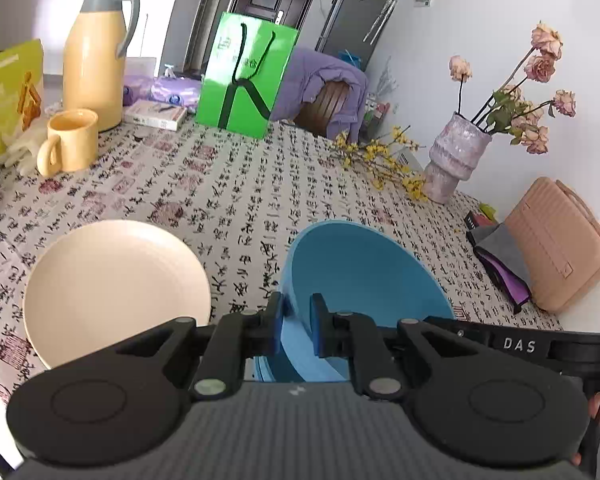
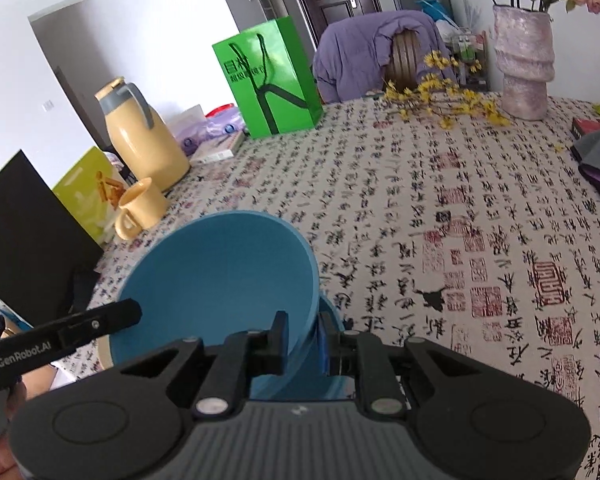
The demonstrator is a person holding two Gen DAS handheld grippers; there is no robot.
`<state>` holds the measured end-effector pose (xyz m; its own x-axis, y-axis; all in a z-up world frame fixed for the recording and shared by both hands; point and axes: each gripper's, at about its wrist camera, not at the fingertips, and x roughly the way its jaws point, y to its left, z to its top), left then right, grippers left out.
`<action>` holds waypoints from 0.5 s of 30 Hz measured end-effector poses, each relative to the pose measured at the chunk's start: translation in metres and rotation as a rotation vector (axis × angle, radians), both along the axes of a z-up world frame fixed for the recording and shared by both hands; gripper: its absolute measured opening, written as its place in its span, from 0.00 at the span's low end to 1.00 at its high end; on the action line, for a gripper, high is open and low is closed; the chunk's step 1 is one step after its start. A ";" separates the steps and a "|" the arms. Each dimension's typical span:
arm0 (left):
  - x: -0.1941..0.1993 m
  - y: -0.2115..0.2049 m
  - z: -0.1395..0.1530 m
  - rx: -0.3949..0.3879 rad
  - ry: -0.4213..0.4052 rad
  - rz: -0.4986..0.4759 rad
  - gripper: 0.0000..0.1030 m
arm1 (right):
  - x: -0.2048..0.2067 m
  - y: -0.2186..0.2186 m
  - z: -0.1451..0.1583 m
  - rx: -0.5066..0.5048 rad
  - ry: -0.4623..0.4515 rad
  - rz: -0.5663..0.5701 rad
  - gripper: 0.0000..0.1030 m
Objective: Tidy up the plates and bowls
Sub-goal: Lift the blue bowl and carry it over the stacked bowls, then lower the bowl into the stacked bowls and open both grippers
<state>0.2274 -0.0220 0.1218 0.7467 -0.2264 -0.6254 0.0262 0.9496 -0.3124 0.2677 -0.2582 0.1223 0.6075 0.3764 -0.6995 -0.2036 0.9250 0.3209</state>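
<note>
Calligraphy-print table (image 1: 228, 200): round blue plastic bowl (image 1: 360, 276) tilted, rim clamped by both left gripper (image 1: 296, 320) and right gripper (image 2: 304, 338) jaws. Cream round plate (image 1: 116, 292) beside it. Best lowered level, released evenly.

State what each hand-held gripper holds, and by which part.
Both grip the blue bowl by its rim wall: the left hand-held gripper on the bowl's left side, the right hand-held gripper on its right.

A home dining room — clothed table (image 1: 228, 200), thermos (image 1: 96, 52), flower vase (image 1: 456, 152).
</note>
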 end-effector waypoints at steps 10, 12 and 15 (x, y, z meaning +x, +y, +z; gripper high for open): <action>0.009 0.003 -0.030 -0.015 0.063 -0.014 0.12 | 0.000 0.011 -0.019 -0.090 0.004 0.013 0.16; 0.008 0.003 -0.032 -0.010 0.058 -0.015 0.12 | -0.001 0.014 -0.020 -0.113 -0.001 0.021 0.16; 0.008 0.002 -0.034 -0.009 0.058 -0.023 0.12 | -0.002 0.016 -0.022 -0.134 0.000 0.027 0.16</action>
<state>0.2358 -0.0199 0.0876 0.7039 -0.2494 -0.6651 0.0301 0.9460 -0.3228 0.2654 -0.2417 0.1008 0.5979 0.2962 -0.7448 -0.2291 0.9536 0.1953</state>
